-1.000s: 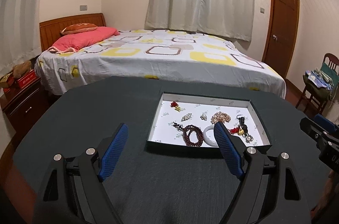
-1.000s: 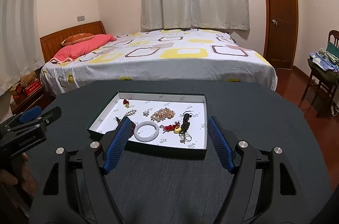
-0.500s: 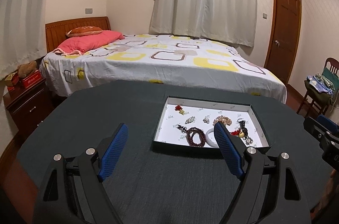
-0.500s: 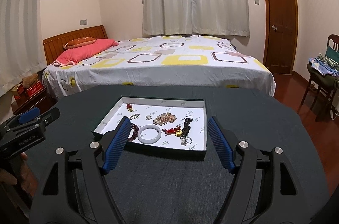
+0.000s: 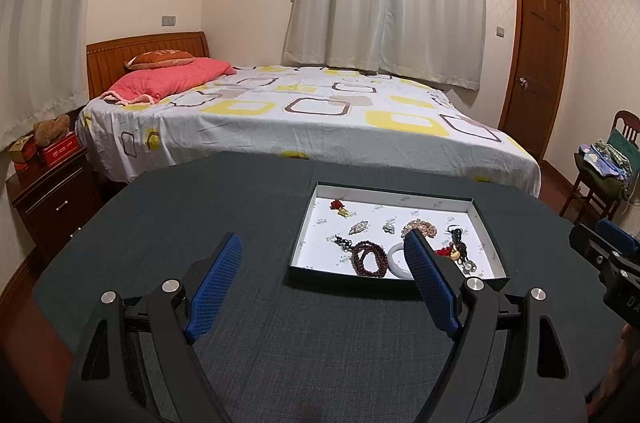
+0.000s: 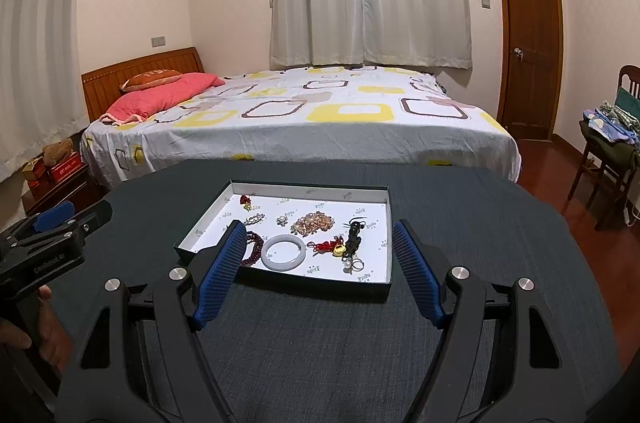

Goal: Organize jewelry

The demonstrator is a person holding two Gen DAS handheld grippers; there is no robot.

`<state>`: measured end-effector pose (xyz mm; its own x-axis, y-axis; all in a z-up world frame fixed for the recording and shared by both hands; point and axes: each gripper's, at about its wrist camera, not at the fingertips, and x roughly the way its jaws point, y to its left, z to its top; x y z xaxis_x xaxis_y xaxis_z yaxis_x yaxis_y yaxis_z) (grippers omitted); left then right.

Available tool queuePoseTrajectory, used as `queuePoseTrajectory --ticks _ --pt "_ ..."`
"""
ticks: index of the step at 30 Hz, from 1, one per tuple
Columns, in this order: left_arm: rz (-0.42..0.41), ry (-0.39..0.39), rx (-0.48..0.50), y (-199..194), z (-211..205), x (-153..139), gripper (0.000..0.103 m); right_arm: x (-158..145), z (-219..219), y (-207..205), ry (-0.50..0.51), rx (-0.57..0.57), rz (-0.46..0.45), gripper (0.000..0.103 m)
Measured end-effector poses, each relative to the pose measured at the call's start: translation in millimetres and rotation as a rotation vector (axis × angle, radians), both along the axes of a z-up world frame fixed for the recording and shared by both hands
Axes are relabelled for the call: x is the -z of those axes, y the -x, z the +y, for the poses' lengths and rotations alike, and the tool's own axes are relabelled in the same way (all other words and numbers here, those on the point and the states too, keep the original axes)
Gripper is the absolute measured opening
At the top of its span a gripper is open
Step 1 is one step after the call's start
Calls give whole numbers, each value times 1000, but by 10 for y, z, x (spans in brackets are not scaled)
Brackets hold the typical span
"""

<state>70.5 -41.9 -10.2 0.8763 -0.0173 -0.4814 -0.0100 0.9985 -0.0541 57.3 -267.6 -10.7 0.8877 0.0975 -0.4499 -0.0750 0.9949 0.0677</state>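
A shallow white-lined tray [image 5: 486,223] [image 6: 384,277] sits on the dark table [image 5: 200,207] [image 6: 460,207]. In it lie a white bangle [image 6: 284,252] [image 5: 396,257], dark red beads [image 5: 370,257] [image 6: 253,247], a pile of pinkish beads [image 6: 313,221] [image 5: 420,226], a red and gold charm [image 6: 330,247], a black pendant [image 6: 354,237], small rings [image 6: 354,265] and a red flower piece [image 6: 245,199] [image 5: 337,203]. My left gripper [image 5: 322,253] is open and empty, short of the tray's left front. My right gripper [image 6: 318,241] is open and empty, in front of the tray.
A bed [image 5: 304,111] stands beyond the table. A nightstand [image 5: 52,191] is at the left, a chair with clothes [image 6: 612,143] and a door [image 6: 528,35] at the right. The other gripper shows at each view's edge [image 5: 604,255] [image 6: 52,235].
Both grippers have pulled back and risen a little; the tray looks smaller and farther. Both stay open and empty.
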Motion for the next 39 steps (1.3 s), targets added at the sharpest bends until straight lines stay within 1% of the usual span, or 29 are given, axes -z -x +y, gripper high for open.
queuePoseTrajectory --ticks 10,17,19,21,23,27,31,35,39 --pt "-5 -38 -2 21 -56 -15 80 29 28 4 1 -3 6 74" --pt "-31 -23 4 61 -29 -70 81 25 27 -2 0 -2 6 74" --pt "-41 -29 4 69 -29 -79 81 26 29 2 1 -3 6 74" --pt "-51 -49 -2 77 -52 -90 84 25 27 -1 0 -2 6 74" --pt "-65 -56 0 92 -63 -104 84 24 26 -3 0 -2 7 74" --pt "-87 -39 8 112 -48 -120 85 59 35 3 -3 0 12 74" --pt "-86 -30 0 91 -31 -115 86 82 32 3 -6 0 17 74" --pt "-52 -27 5 51 -26 -82 86 89 21 -18 -8 -3 23 74" --pt "-45 -35 5 10 -24 -26 86 122 21 -40 -10 -4 31 74"
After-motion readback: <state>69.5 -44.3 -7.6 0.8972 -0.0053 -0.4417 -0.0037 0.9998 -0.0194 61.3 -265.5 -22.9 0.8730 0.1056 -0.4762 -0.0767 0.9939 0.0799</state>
